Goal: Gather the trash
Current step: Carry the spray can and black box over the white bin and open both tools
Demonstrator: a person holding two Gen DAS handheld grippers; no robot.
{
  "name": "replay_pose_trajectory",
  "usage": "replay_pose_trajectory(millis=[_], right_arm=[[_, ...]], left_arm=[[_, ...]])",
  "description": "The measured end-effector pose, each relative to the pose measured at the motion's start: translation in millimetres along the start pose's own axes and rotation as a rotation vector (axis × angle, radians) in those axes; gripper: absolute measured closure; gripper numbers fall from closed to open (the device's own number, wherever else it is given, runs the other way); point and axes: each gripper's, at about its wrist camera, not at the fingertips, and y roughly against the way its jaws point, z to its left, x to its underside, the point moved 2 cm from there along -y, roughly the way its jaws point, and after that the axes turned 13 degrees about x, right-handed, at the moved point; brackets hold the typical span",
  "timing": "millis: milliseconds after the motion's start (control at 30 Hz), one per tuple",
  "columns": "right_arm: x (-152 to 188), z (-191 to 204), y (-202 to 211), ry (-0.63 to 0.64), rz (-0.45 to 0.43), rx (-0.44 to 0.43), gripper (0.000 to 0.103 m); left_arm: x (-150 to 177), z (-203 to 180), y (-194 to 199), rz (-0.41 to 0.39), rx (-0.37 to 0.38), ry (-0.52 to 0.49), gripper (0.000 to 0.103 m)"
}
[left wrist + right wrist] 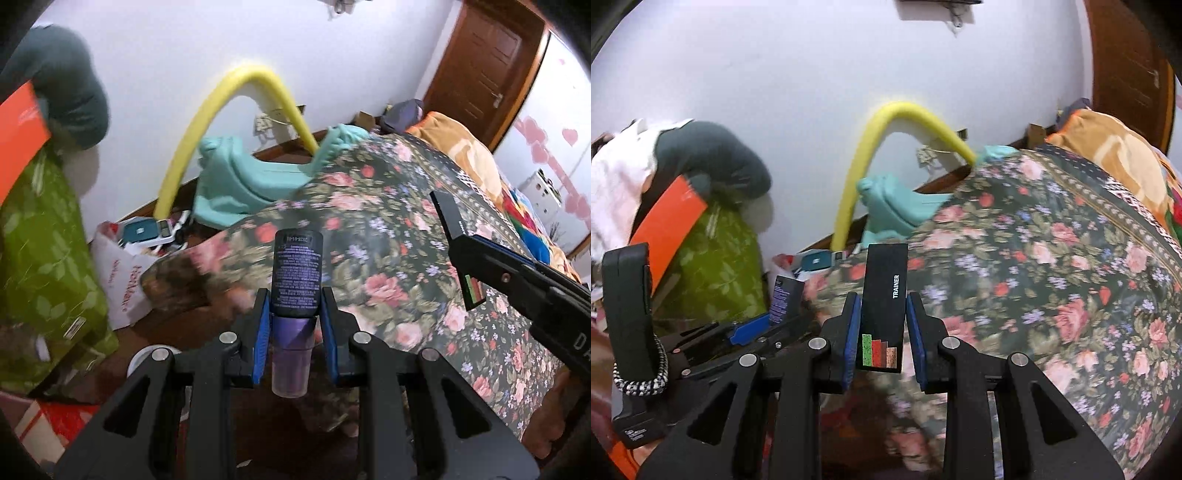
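My left gripper is shut on a dark purple bottle with small print on its label, held upright in the air beside the bed. The bottle also shows in the right wrist view, at the left gripper. My right gripper is shut on a flat black box marked TRAINER with green and red bars. That box shows in the left wrist view, held by the right gripper over the floral blanket.
A bed with a dark floral blanket fills the right side. A white plastic bag lies on the floor by the wall. A yellow foam tube, a teal plastic toy, a green bundle and an orange box stand nearby.
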Motion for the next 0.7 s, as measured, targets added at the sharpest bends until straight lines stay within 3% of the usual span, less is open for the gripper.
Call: replay_pose_trajectory(millis=[467, 700], right_arm=[[32, 121, -18, 0.146, 0.072, -0.121, 0.08], [56, 177, -43, 0.222, 0.156, -0.177, 0.08]], left_arm=[[48, 109, 74, -0.035, -0.113, 0.136, 0.078], [77, 159, 84, -0.01, -0.152, 0.213, 0.078]])
